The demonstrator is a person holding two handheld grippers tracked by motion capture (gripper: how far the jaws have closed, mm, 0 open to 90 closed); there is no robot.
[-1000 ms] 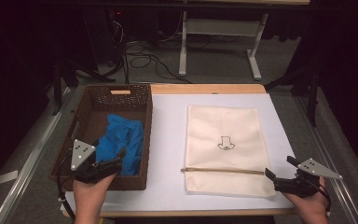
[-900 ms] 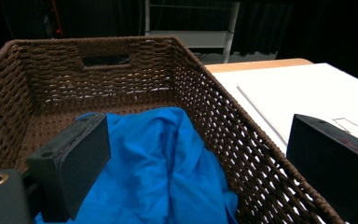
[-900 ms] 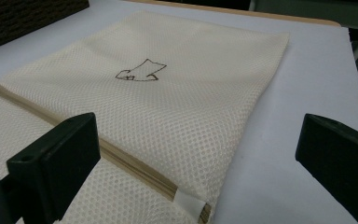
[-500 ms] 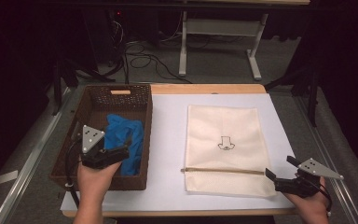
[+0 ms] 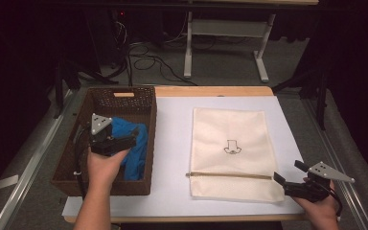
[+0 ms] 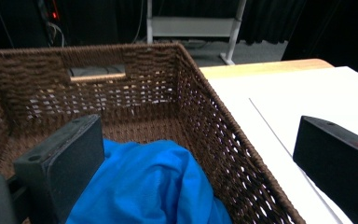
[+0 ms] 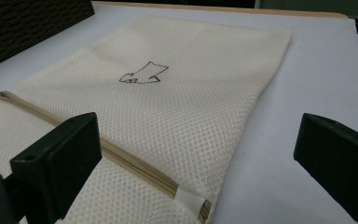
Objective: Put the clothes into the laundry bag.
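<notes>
My left gripper [image 5: 124,142] hovers wide open over the basket [image 5: 67,165], the blue cloth [image 6: 144,186] just below its jaws. My right gripper [image 5: 287,178] is wide open, empty, at the mesh bag's [image 5: 230,143] zipper end.

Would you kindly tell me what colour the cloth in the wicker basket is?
Bright blue; the cloth shows best in the left gripper view.

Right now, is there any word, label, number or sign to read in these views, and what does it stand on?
No readable words or numbers.
Mesh laundry bag: a small black outline drawing, no lettering.
Wicker basket, blue cloth: no label visible.
</notes>
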